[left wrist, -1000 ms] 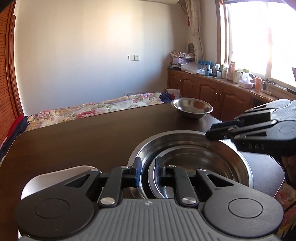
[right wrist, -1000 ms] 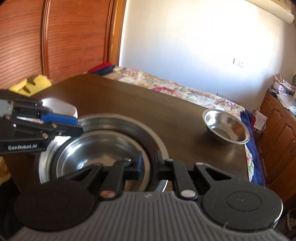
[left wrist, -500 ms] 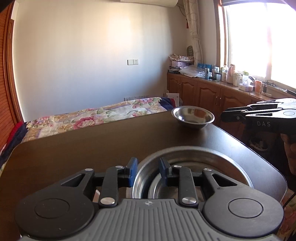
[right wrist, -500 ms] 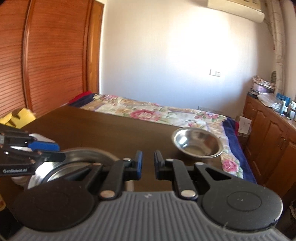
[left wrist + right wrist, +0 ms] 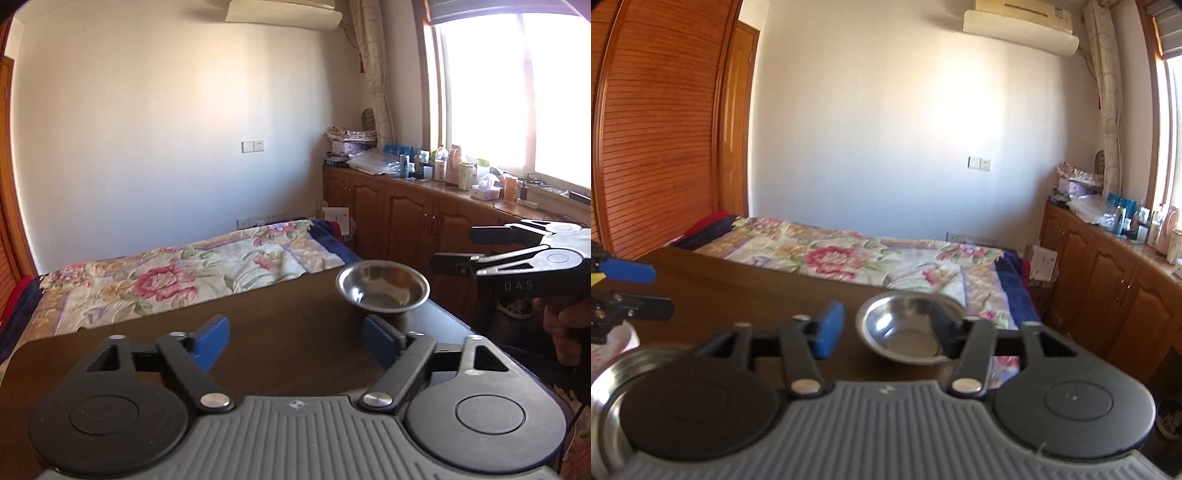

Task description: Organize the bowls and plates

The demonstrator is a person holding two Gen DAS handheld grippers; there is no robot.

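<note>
Grippers left [image 5: 295, 341] and right [image 5: 882, 328] are opening (both empty) toward steel bowl [image 5: 382, 290].

**Black linkages, blue pads, ribbed grey housings**

The left gripper [image 5: 295, 341] has a grey ribbed housing with a small compass-like mark, two round black discs, black link arms on silver rivets, and blue-padded fingers [image 5: 208, 343]. The right gripper [image 5: 882, 328] is built alike; from the left camera its black side carries pale "DAS" lettering. A hand [image 5: 565, 325] grips its handle.
</note>
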